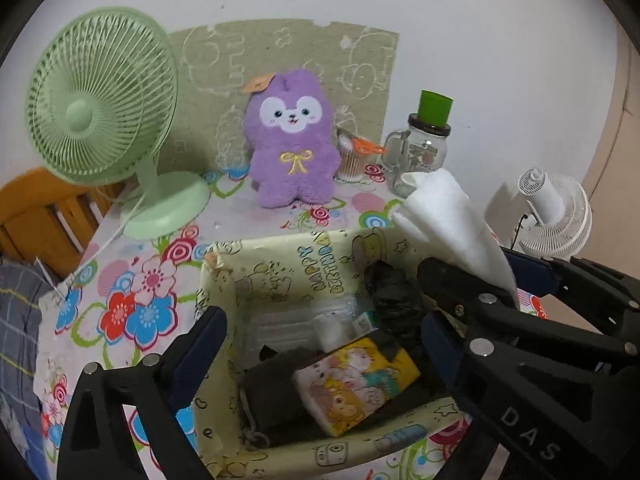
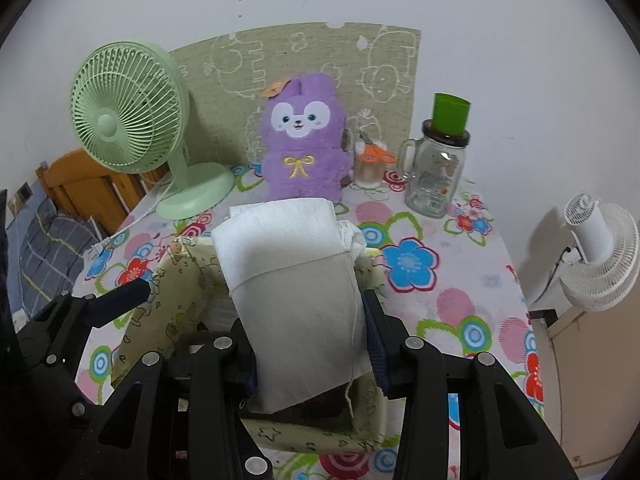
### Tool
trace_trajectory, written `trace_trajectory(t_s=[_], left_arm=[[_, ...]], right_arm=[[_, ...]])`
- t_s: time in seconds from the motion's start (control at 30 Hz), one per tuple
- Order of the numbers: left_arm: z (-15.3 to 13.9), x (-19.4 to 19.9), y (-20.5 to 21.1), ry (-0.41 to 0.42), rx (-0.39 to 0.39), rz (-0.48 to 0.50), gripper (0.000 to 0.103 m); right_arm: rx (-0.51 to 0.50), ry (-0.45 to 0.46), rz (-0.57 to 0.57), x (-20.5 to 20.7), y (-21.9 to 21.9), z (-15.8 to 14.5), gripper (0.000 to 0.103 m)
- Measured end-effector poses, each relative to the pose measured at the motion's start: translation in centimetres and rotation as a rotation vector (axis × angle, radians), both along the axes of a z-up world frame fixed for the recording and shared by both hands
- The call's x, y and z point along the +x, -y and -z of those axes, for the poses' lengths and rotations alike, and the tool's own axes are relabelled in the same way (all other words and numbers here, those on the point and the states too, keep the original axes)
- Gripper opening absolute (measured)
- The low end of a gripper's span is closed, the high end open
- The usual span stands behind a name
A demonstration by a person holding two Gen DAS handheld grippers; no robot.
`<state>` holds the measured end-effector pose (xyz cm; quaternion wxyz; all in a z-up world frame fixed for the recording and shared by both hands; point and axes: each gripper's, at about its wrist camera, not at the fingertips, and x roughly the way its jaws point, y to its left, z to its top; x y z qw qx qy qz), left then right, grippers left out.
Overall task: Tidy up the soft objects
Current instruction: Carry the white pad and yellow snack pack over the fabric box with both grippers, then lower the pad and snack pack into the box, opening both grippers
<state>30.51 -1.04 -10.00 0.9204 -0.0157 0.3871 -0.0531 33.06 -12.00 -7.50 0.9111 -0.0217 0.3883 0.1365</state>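
White wall backs a counter (image 2: 460,280) that is covered with a cloth printed in red, blue and pink flowers. Against the wall a beige drawn-on board (image 2: 304,56) is propped, with a purple plush toy (image 2: 306,140) seated in front of it, a green desk fan (image 2: 132,120) to its left and a glass jar with a green cup on top (image 2: 438,168) to its right. A white fan (image 2: 600,256) is seen off the counter's right edge, and a wooden bed frame (image 2: 84,184) with checked bedding at the left. A pale yellow fabric basket (image 1: 280,272) stands near the front of the counter, holding a cartoon-printed pack (image 1: 356,384) and dark items. A folded white cloth (image 2: 296,304) is clamped upright between the fingers of the right gripper (image 2: 312,344), above the basket. The left gripper (image 1: 324,336) is spread wide over the basket, nothing between its fingers.
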Motion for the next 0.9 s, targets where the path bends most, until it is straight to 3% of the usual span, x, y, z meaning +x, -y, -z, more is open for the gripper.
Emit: trace_trajectory(t_s=[0.1,0.27,0.3,0.9], left_arm=[[0.3,0.0,-0.7,-0.011,-0.017,-0.006,0.103],[0.5,-0.4,-0.4,-0.005,0.02,0.011,0.103],[0.5,-0.4,-0.5,-0.006,0.027,-0.001,0.103],[-0.8,-3.9,0.2,-0.005,0.046,-0.017,0.103]], right_arm=[[0.0,0.003,-0.025,0.1,-0.7,0.2,0.052],[-0.012,0.001,-0.049,0.3,-2.1,0.7,0.079],[-0.019,0.003,-0.039,0.3,-2.2,0.8,0.08],[0.005,0.003,-0.015,-4.1,-0.2,-0.5,0.082]])
